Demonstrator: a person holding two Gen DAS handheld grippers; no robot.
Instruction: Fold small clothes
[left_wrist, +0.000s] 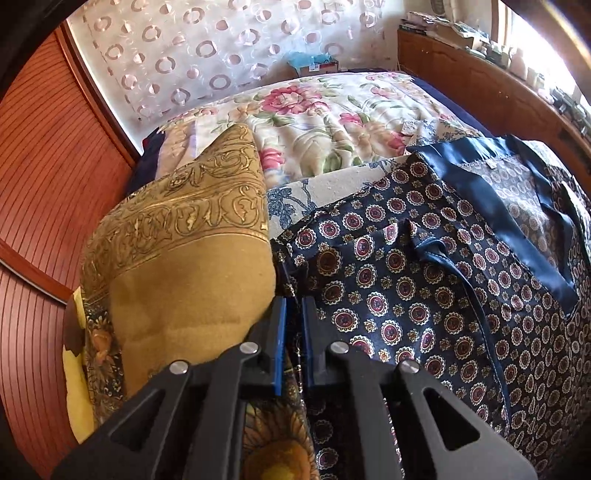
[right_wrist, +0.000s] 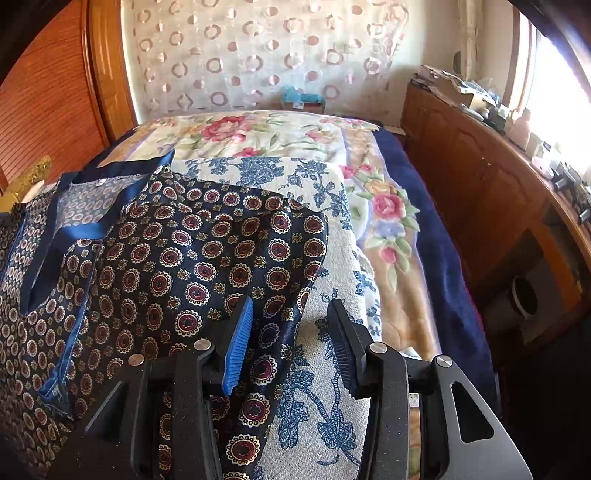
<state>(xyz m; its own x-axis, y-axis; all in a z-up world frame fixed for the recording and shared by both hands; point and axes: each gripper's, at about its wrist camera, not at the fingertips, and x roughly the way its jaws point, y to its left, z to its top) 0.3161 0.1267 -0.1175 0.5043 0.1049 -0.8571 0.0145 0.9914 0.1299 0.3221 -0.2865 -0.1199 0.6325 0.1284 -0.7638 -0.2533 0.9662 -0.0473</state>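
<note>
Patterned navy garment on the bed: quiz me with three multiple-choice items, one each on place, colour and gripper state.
1. The gold cushion lies where, in the left wrist view?
A. left of the navy garment
B. on top of it
C. on the wooden cabinet

2. The garment's band trim is
A. red
B. plain blue
C. white

3. The right gripper is
A. clamped on a cushion
B. open
C. holding a box

A: the cushion borders the garment's left edge. B: satin blue band. B: a wide gap between the pads.

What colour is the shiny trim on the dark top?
Plain navy blue trim against the medallion-patterned top; clearest from the left wrist.
</note>
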